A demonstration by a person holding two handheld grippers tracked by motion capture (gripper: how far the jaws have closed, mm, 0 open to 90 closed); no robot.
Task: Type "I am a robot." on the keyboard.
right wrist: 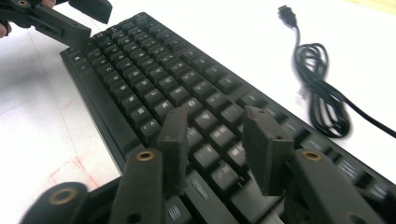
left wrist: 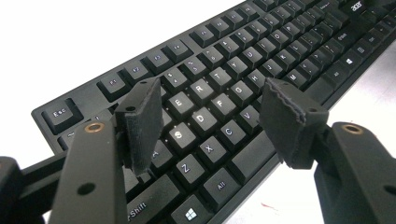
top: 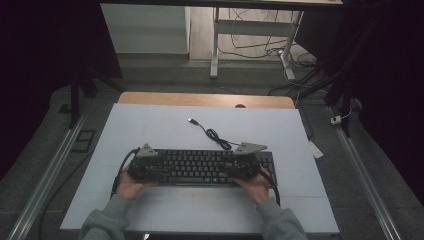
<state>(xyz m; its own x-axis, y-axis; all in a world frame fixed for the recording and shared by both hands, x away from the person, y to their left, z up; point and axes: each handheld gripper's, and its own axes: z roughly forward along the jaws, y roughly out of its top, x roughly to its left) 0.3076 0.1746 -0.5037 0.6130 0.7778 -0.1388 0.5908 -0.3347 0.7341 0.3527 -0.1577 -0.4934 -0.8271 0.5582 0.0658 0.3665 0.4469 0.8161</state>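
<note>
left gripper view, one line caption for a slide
Open left gripper poised over the black keyboard, jaws apart above its letter keys.

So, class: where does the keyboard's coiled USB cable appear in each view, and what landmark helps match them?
High view: USB cable behind the keyboard, centre.
Left gripper view: not in it.
Right gripper view: cable upper right, beside the keyboard.
Shared landmark: the keyboard.
</note>
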